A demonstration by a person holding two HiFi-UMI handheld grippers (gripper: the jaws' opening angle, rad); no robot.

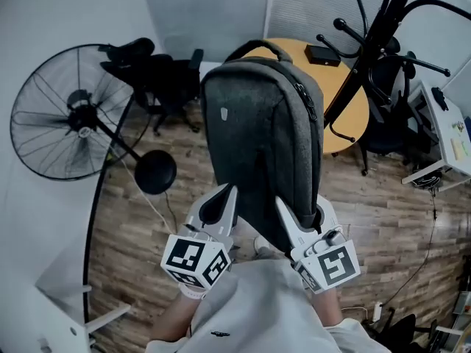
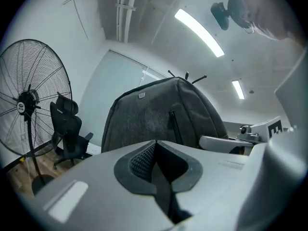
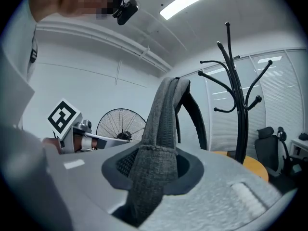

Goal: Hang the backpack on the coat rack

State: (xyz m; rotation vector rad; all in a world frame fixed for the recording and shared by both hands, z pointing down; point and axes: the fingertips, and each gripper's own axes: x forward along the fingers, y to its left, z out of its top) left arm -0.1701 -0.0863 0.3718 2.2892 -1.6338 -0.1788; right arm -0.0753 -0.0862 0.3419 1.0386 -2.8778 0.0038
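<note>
Now holding the grey backpack [image 1: 265, 123] aloft, short of the coat rack [image 1: 375, 43]. Clamped on its woven strap [image 3: 159, 143] with the right gripper [image 1: 302, 215], pinched shut on a thin dark strap [image 2: 161, 191] with the left gripper [image 1: 224, 197]. Probably soft, saggy, light; best hooked by the top handle [image 1: 257, 47].

The dark grey fabric backpack [image 1: 261, 131] shows a fine speckled weave; the curved metal coat rack [image 1: 369, 46] is all black.
</note>
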